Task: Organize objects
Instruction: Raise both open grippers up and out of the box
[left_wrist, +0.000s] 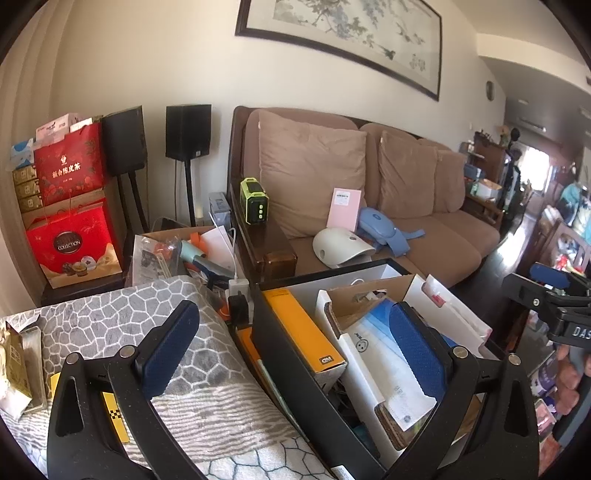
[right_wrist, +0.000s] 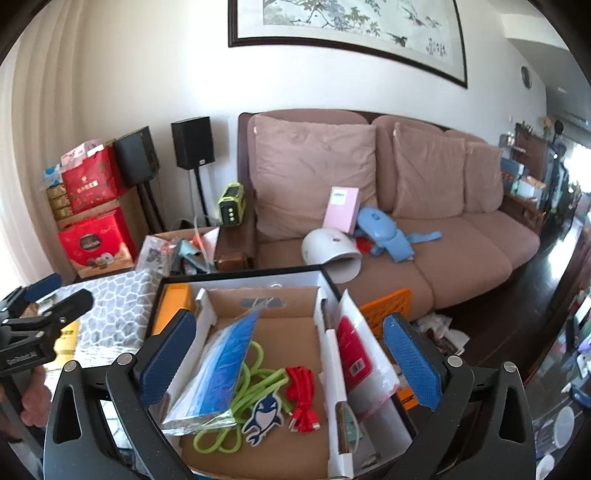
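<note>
Brown sofa (left_wrist: 424, 236) with three cushions (left_wrist: 310, 170), framed painting (right_wrist: 347, 26) on the wall above, two black speakers (right_wrist: 192, 142) on stands, red gift bags (left_wrist: 70, 162) stacked at left, dark wooden floor (right_wrist: 535, 280)

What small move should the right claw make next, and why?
Probably pull the right claw up and back from the cardboard tray. Its jaws stand wide open with nothing held, and the blue packet, green cord and red cable already lie inside.
</note>
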